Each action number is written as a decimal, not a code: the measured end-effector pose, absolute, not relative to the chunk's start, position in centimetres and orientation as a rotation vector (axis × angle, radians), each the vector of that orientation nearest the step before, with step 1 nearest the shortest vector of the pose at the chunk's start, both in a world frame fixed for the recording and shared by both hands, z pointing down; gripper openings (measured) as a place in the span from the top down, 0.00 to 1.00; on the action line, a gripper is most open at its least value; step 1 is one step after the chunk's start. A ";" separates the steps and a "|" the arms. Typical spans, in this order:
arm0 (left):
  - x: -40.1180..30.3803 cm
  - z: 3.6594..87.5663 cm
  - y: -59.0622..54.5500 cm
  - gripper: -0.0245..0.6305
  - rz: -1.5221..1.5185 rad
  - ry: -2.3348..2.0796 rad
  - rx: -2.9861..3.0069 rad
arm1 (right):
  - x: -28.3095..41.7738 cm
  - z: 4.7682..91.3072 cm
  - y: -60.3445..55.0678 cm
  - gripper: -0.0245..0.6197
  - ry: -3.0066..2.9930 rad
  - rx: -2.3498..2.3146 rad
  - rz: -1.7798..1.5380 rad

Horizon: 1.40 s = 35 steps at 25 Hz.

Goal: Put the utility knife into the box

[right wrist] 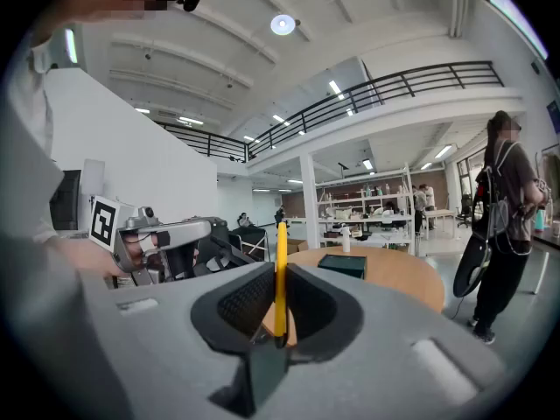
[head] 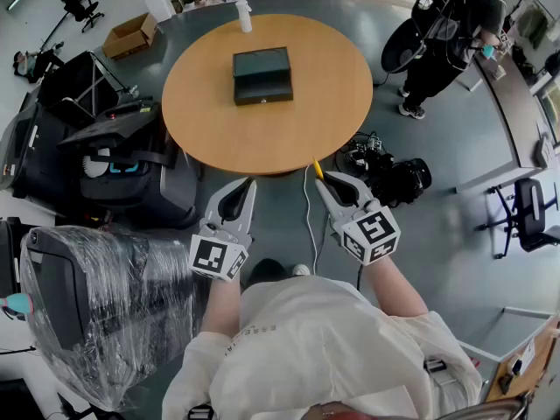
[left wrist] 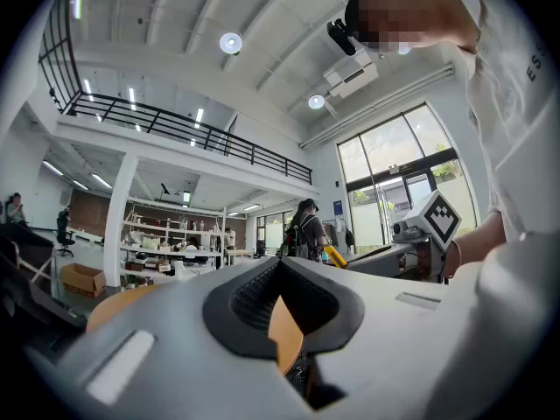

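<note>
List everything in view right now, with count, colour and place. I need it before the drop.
table: 1, light wood, round, ahead of both claws
box: 1, dark, middle of table
bottle: 1, white, far edge of table
knife: 1, yellow, clamped in right claw
carton: 1, brown, floor far left
black cases: several, black, floor left of table
wrapped chair: 1, dark under clear film, floor near left
cable: 1, white, floor between the claws
bystander: 1, dark clothes, standing far right
left claw: 1, grey, shut, empty
right claw: 1, grey, shut on knife
</note>
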<state>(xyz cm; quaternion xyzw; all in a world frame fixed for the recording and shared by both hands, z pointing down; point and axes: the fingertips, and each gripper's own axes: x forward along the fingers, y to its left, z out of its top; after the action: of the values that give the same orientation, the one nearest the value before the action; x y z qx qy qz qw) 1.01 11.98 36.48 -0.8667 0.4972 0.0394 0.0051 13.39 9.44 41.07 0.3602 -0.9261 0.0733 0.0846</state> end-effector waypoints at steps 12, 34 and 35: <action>0.0 38.0 6.6 0.94 0.131 1.574 -2.739 | 12.9 42.6 4.1 0.91 -2.741 1.089 0.270; -10.1 39.8 -16.6 0.94 0.139 1.402 -2.865 | 4.6 42.6 -19.0 0.91 -2.627 1.333 0.286; -10.1 40.0 -17.2 0.94 0.139 1.402 -2.872 | 4.5 42.9 -19.5 0.91 -2.622 1.327 0.296</action>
<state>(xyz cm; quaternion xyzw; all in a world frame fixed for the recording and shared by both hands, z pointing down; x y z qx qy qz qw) -10.08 -17.17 40.01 -0.8974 0.4381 0.0435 -0.0287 4.51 -19.52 42.90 0.4472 -0.8838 0.0998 0.0941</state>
